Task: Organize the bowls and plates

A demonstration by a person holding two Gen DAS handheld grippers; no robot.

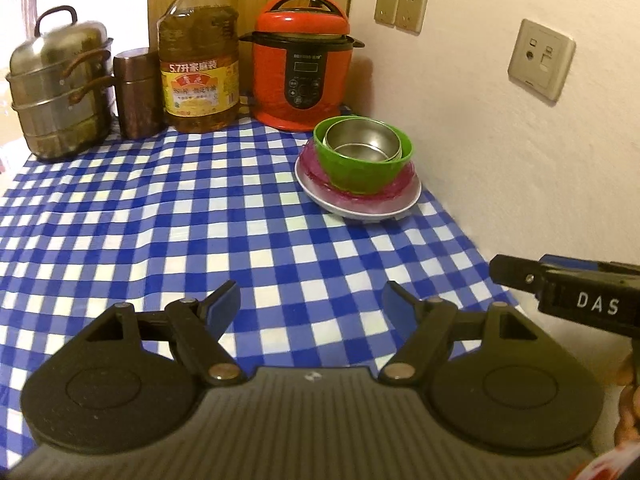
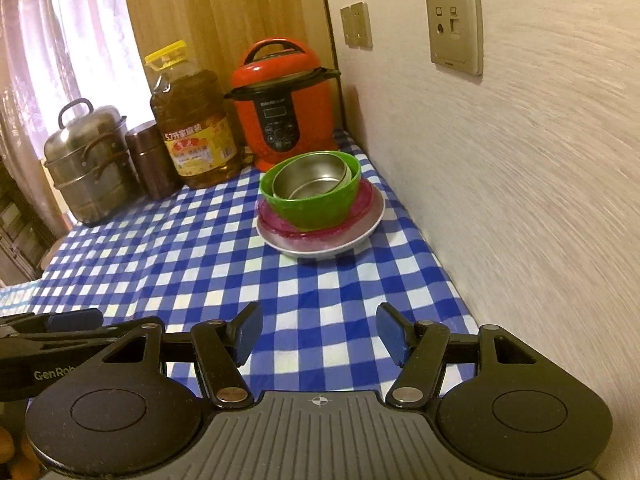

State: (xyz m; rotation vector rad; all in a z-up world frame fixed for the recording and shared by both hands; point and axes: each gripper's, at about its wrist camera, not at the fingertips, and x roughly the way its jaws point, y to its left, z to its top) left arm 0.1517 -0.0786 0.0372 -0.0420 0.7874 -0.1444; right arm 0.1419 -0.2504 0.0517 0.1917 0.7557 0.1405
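A stack of dishes stands near the wall: a white plate [image 1: 360, 206] [image 2: 320, 246] at the bottom, a pink translucent plate [image 1: 352, 194] [image 2: 280, 220] on it, then a green bowl [image 1: 360, 170] [image 2: 316, 208] holding nested steel bowls [image 1: 364, 142] [image 2: 312, 178]. My left gripper [image 1: 312, 300] hovers over the checked cloth well short of the stack, open and empty. My right gripper [image 2: 318, 332] is likewise open with nothing between its blue pads, also short of the stack. The right gripper's side shows at the right edge of the left wrist view.
At the back stand a red pressure cooker [image 1: 304, 76] [image 2: 284, 112], a large oil bottle [image 1: 198, 64] [image 2: 192, 128], a brown canister [image 1: 136, 92] [image 2: 150, 158] and a steel steamer pot [image 1: 60, 88] [image 2: 90, 160]. A white wall with sockets [image 1: 540, 58] [image 2: 454, 26] bounds the right side. The blue checked tablecloth [image 1: 160, 208] [image 2: 180, 248] covers the table.
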